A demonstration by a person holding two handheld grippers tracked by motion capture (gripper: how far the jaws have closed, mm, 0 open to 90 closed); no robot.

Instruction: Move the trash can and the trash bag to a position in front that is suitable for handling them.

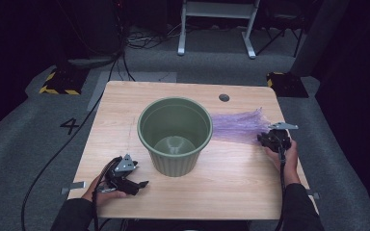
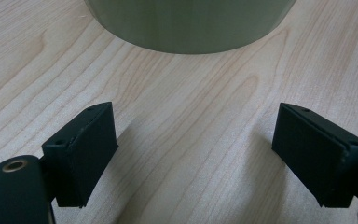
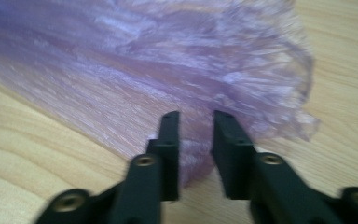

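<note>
high view: fixed, above the person's edge of the desk (image 1: 231, 173), facing forward and down; far enough to take in the whole desktop and the floor beyond.
left gripper view: rides the left gripper (image 2: 193, 154), low over the desk, looking level along the jaws; very close, the green bin (image 2: 191, 23) base at top of frame.
right gripper view: rides the right gripper (image 3: 196, 140), angled down at the desk; close up on the purple plastic bag (image 3: 168, 70).
shared, high + left: bin (image 1: 175, 134) base and the wood in front of it.
shared, high + right: bag (image 1: 236, 126) and the desk at its right end.
</note>
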